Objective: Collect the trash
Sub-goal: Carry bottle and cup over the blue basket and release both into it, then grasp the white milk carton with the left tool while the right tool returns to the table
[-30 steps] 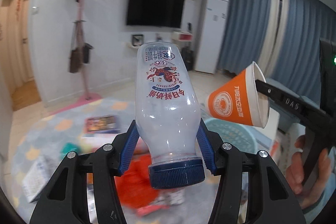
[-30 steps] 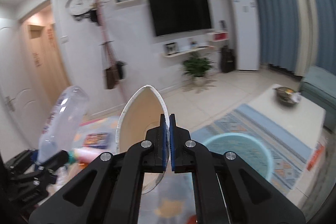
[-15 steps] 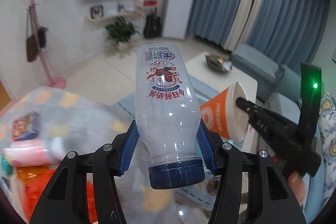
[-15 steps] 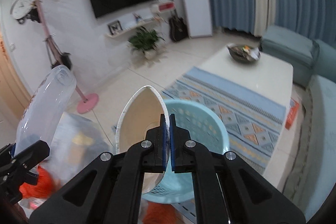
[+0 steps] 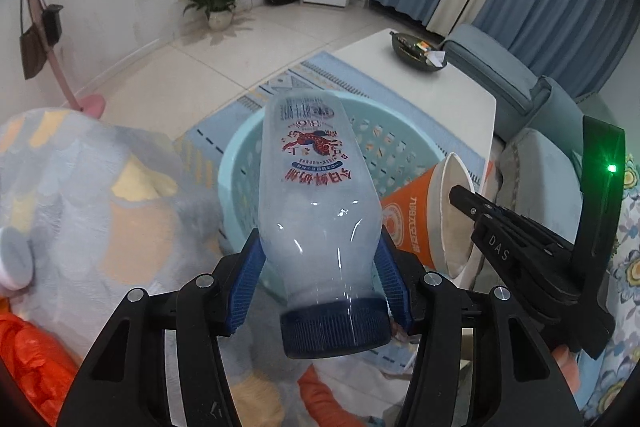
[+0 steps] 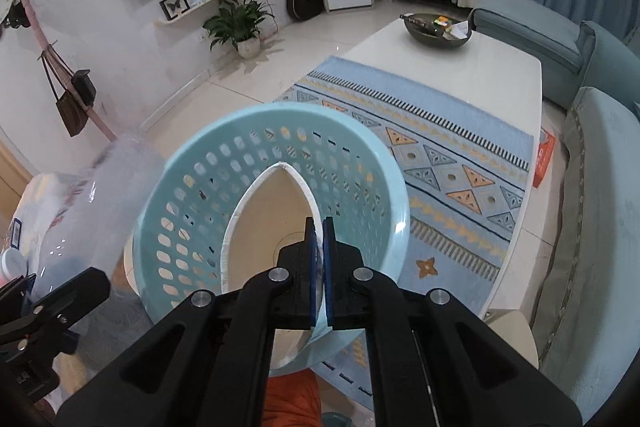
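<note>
Bottle (image 5: 318, 211) clamped in left claw (image 5: 320, 279).

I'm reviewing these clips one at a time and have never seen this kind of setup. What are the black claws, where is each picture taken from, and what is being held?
There is no robot here. A person carries a hand-held two-finger clamp in each hand, and each clamp has a wide-angle camera looking forward along its fingers, hence the round, bent pictures.

In the left clamp's view, the left gripper is shut on an empty plastic bottle, blue cap toward the camera. To its right you see the other clamp holding an orange paper cup.

In the right clamp's view, the right gripper pinches the cup's rim flat, so you look into the cup. Beyond it is a light blue perforated basket, standing by a patterned rug and a white table with a dark bowl on it.

Both items are probably about to be dropped into the basket.
</note>
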### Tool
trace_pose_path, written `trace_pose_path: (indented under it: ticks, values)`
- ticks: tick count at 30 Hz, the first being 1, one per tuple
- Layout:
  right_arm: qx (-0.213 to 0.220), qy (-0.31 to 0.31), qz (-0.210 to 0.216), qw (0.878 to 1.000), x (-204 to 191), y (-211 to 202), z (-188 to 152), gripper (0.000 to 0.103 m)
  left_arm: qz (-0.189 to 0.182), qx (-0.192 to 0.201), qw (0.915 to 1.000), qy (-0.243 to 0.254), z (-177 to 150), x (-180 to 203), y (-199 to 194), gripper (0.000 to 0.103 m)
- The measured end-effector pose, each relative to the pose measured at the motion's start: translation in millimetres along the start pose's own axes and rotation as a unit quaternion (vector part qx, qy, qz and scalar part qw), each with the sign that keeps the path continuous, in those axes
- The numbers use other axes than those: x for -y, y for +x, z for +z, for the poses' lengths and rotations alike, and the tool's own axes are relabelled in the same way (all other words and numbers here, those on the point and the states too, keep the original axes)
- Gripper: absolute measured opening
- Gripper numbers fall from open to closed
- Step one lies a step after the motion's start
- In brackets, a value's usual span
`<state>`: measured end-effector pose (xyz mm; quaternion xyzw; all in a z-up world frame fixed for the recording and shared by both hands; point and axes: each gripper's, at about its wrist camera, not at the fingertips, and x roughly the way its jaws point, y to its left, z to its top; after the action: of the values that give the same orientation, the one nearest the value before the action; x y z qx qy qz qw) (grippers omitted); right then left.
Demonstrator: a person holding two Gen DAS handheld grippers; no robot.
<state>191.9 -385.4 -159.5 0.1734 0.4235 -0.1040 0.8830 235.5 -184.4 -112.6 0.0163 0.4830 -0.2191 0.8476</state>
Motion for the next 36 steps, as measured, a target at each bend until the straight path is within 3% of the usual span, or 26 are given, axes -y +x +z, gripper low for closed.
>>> trace_pose_path:
  ticks: [6, 14, 22, 23, 25, 32, 36]
  values:
    - [-0.012, 0.010, 0.021, 1.000, 1.2, -6.6, -1.0, 0.005, -0.019, 0.013, 0.9997, -0.007, 0.1, 1.9, -14.9, 0.065]
    - [-0.008, 0.005, 0.032, 0.999, -9.4, -19.2, -2.5, 0.010, -0.029, 0.048, 0.9984, -0.010, -9.2, 1.0, -47.6, 0.071]
    - [-0.001, 0.000, 0.042, 0.999, -20.2, -35.0, -7.7, 0.031, -0.021, 0.088, 0.9955, -0.030, -32.6, -14.7, -86.8, 0.071]
    - [0.002, -0.003, 0.044, 0.999, -22.4, -37.3, -7.6, 0.033, -0.021, 0.099, 0.9942, -0.036, -37.2, -18.9, -96.2, 0.071]
    - [0.014, -0.013, 0.051, 0.999, -32.7, -48.4, -7.6, 0.049, -0.018, 0.118, 0.9920, -0.043, -44.5, -26.0, -112.3, 0.071]
    - [0.060, -0.071, 0.105, 0.990, -88.7, -97.7, -11.9, 0.053, 0.019, 0.186, 0.9800, -0.067, -78.9, -61.9, -179.5, 0.074]
    - [0.089, -0.115, 0.142, 0.979, -128.3, -128.0, -21.0, 0.062, 0.064, 0.227, 0.9679, -0.086, -102.9, -95.1, -224.7, 0.077]
